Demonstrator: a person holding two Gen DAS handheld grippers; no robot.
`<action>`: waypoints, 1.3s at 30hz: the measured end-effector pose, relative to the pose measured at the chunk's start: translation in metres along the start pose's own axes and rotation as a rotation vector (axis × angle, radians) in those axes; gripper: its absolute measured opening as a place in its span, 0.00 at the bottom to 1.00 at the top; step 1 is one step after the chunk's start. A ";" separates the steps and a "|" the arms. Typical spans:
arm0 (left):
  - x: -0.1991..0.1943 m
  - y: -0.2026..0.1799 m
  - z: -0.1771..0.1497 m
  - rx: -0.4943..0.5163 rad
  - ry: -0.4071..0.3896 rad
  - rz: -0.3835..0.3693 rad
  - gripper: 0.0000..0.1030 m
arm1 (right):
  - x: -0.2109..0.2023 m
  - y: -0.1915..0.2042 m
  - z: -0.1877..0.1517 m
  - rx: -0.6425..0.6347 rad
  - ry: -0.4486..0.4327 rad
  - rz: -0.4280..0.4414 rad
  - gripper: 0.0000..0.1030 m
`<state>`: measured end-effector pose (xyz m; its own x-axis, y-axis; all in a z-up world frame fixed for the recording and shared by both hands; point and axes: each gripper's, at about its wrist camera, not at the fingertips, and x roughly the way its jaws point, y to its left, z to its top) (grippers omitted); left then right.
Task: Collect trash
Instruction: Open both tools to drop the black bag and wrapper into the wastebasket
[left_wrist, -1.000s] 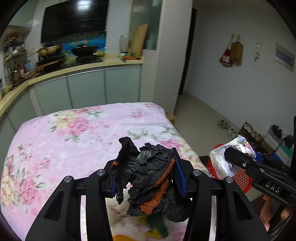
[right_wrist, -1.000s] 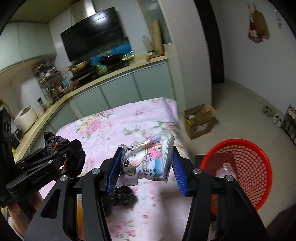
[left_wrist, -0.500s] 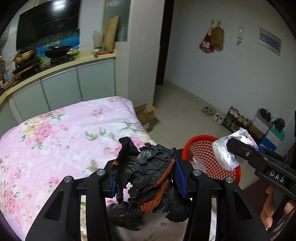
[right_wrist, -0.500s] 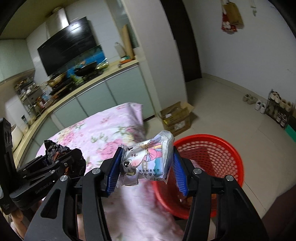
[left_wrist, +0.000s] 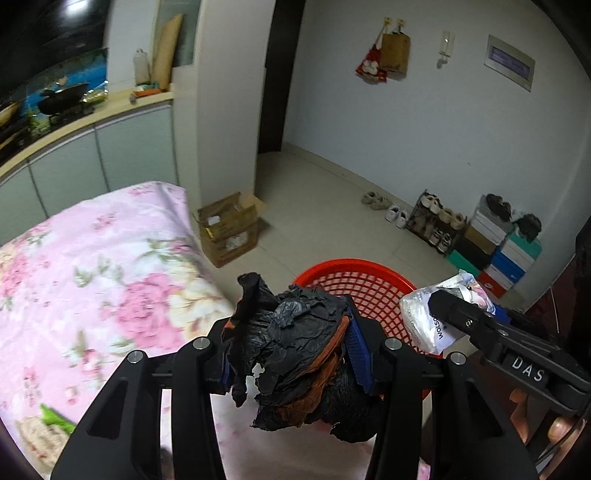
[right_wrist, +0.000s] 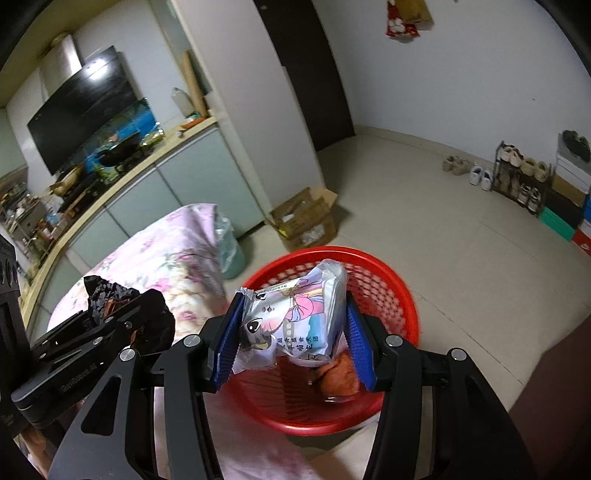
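My left gripper is shut on a crumpled black and orange plastic bag, held at the table's right edge beside the red mesh basket. My right gripper is shut on a white snack packet with a cartoon print and holds it above the red basket. The packet also shows in the left wrist view. The black bag shows at the left in the right wrist view. A brown lump lies in the basket.
The table with a pink floral cloth lies to the left. A cardboard box stands on the floor past the table. A shoe rack and stacked boxes line the right wall. A bin with a plastic liner stands by the table.
Both grippers have swung right from over the table to the red basket, each still holding its piece of trash. The right gripper is now above the basket.
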<state>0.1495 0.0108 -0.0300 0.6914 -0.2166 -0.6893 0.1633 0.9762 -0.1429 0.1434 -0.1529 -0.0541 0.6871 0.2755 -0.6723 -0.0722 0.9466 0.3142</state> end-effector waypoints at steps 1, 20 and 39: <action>0.004 -0.002 0.000 0.004 0.005 -0.002 0.44 | 0.002 -0.003 0.000 0.004 0.003 -0.007 0.49; 0.070 -0.020 -0.014 0.036 0.134 -0.034 0.44 | 0.054 -0.038 -0.003 0.067 0.137 -0.080 0.50; 0.066 -0.015 -0.013 -0.011 0.130 -0.036 0.76 | 0.036 -0.052 -0.009 0.113 0.115 -0.069 0.65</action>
<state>0.1838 -0.0184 -0.0823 0.5880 -0.2489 -0.7696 0.1784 0.9680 -0.1767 0.1650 -0.1907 -0.1009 0.5996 0.2339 -0.7654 0.0583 0.9411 0.3332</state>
